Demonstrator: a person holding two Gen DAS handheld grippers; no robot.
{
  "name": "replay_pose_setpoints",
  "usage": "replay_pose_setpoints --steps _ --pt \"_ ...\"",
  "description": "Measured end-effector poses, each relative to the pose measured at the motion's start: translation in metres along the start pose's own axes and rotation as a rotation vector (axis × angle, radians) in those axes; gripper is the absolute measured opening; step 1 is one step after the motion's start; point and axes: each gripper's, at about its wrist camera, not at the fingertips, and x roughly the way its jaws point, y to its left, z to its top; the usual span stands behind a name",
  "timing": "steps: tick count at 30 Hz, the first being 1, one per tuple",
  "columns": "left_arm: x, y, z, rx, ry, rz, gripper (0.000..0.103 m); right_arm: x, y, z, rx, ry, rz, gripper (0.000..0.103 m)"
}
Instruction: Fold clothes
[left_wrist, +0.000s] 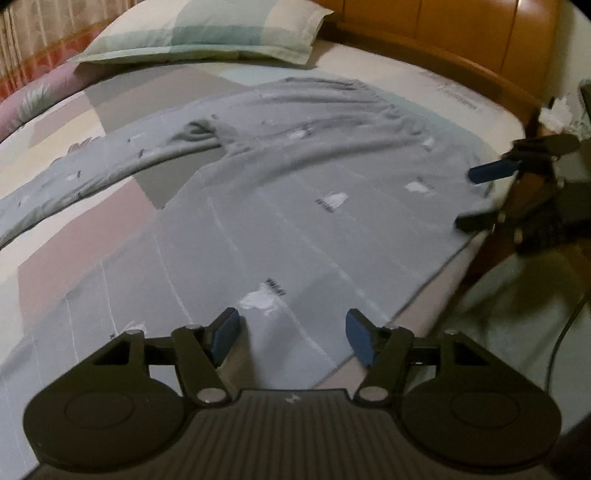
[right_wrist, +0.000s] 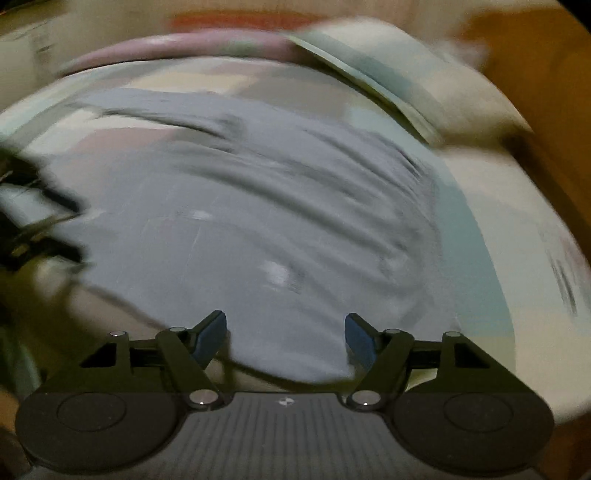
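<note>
A grey-blue long-sleeved shirt (left_wrist: 295, 192) with small white prints lies spread flat on the bed, one sleeve (left_wrist: 74, 177) trailing off to the left. My left gripper (left_wrist: 293, 328) hovers open over the shirt's near hem, with cloth under its jaws but no grip on it. Over the shirt's right edge, by the bed's side, my right gripper (left_wrist: 476, 197) stands open too. In the blurred right wrist view, the right gripper (right_wrist: 286, 332) is open above the shirt (right_wrist: 258, 221) near its edge. The left gripper (right_wrist: 37, 214) shows there as a dark smear at the left.
A checked pillow (left_wrist: 207, 33) lies at the head of the bed against a wooden headboard (left_wrist: 443, 29). A pink quilt (left_wrist: 33, 99) is bunched at the far left. The bed's edge (left_wrist: 424, 291) runs along the right, with floor and a cable (left_wrist: 561, 332) beyond.
</note>
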Motion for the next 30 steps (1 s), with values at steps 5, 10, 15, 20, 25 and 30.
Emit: replay_pose_setpoints --steps 5,10,15,20,25,30 --pt "-0.006 -0.027 0.002 0.135 -0.035 -0.009 0.065 0.000 0.051 0.002 -0.285 -0.047 0.113 0.041" --pt "0.000 -0.042 0.000 0.203 -0.033 -0.053 0.066 0.008 0.070 0.004 -0.412 -0.057 0.153 0.027" --pt "0.012 -0.048 0.000 0.253 -0.051 -0.025 0.064 0.007 0.064 0.014 -0.384 -0.061 0.195 0.001" --pt "0.018 -0.054 0.002 0.336 -0.093 0.049 0.011 0.000 0.052 0.020 -0.346 -0.096 0.216 0.002" --pt "0.013 -0.044 0.008 0.273 -0.107 0.025 0.005 0.010 0.065 0.016 -0.419 -0.083 0.164 0.032" --pt "0.008 -0.043 0.007 0.262 -0.088 -0.015 0.001 0.020 0.068 0.014 -0.464 -0.048 0.121 0.002"
